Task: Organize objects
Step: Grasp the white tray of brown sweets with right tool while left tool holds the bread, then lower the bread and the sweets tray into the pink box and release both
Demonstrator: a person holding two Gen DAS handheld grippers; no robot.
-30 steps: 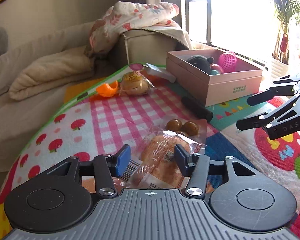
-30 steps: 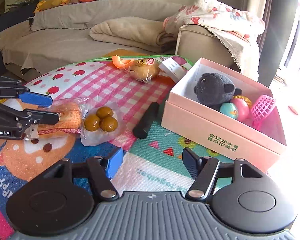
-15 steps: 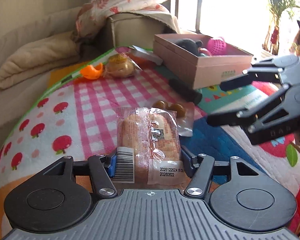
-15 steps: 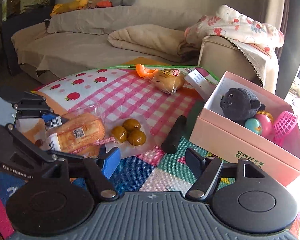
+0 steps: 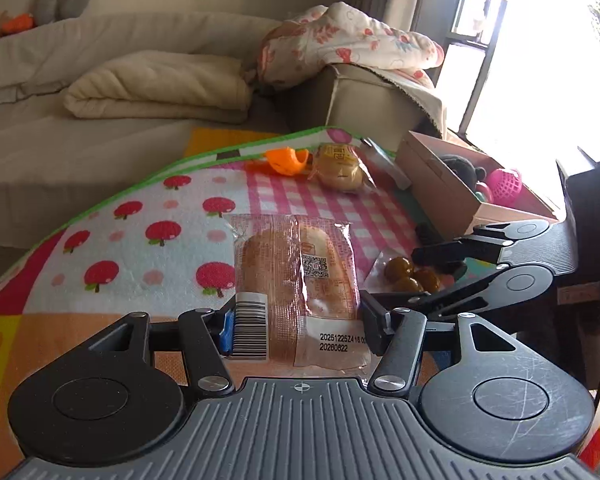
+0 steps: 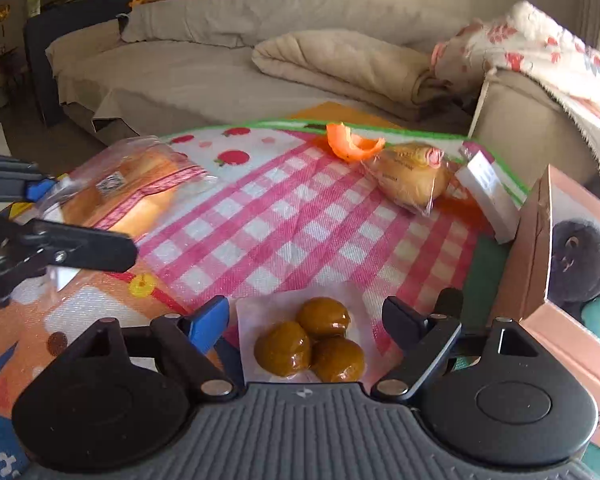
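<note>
Wrapped bread is held between the closed-in fingers of the left gripper, long axis running toward 12 o'clock. Pink box lies at 2 o'clock; open mat is left at 10. Glazed balls are straddled by the wide right gripper.

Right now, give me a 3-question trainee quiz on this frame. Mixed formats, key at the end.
1. True or false: the left tool is shut on the clear-wrapped bread loaf with a barcode label.
2. What lies between the right tool's open fingers? A) orange plastic scoop B) clear pouch of three brown balls C) grey plush toy
3. Fill in: the grey plush toy sits inside the pink cardboard ____.

Key: 1 true; 2 B, the clear pouch of three brown balls; 3 box.
</note>
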